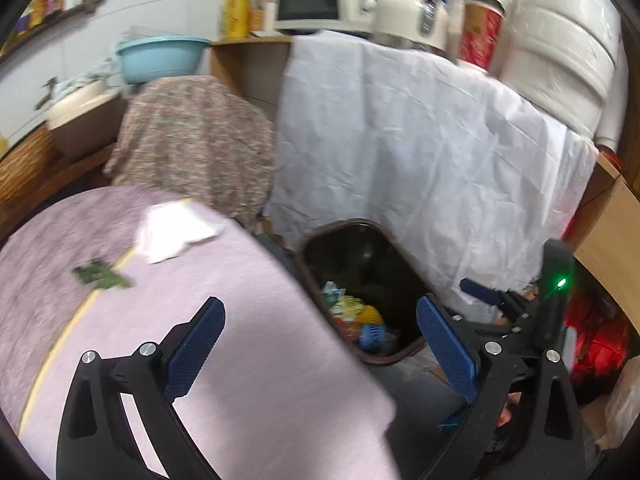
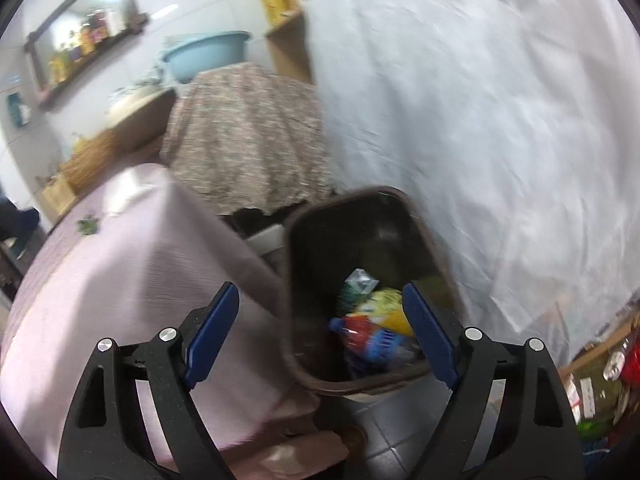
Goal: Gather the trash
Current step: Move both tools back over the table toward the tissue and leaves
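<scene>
Holding nothing: my left gripper stands spread wide over the edge of the pink-covered table, my right gripper likewise released and empty above the brown bin, which sits on the floor between the table and the white sheet and already contains bright wrappers. Remaining stock on the table, well apart from both grippers: one crumpled white paper and one green scrap. Risks, as I judge them: the thin flat scrap slipping my pads or my fingers pinching the cloth with it, and a drop released near the bin's rim landing on the floor.
</scene>
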Motion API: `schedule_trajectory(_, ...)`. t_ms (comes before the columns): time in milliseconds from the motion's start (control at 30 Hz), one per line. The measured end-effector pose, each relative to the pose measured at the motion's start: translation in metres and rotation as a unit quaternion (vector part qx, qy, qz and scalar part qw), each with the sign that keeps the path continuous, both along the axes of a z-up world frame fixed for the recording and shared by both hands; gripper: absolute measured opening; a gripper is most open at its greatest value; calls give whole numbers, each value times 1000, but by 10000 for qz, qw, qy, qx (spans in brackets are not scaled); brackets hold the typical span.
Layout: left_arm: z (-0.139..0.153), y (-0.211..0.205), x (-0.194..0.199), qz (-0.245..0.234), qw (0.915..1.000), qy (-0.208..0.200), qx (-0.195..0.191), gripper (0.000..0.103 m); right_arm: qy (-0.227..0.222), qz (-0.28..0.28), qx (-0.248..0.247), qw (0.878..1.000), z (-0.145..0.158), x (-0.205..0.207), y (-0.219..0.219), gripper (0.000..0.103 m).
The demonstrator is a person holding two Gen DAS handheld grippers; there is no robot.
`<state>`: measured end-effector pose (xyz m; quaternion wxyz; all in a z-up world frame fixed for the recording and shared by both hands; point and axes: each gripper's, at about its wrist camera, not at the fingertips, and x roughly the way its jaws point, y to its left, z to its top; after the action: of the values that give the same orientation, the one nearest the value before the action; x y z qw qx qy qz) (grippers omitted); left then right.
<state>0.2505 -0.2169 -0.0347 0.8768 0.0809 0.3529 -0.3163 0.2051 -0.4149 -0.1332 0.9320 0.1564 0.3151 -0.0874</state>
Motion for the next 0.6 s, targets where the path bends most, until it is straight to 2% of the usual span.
schedule_trajectory(233,10,82,-1,583,9981,-173,92,96,-67,1211,204,9924,40,41,70,85)
schedule_trajectory(300,11,107,-2,764,9967,-224,127,96,23,1566,57,9876,51,58,99,86)
schedule_trajectory(433,7,150,-1,1117,9932,-258,211,96,173,1886,-379,9812,66,95,147,87)
schedule_trajectory(600,1,190,4,1427,9896,-116,121,96,514,2182,-689,9721,67,145,188,87)
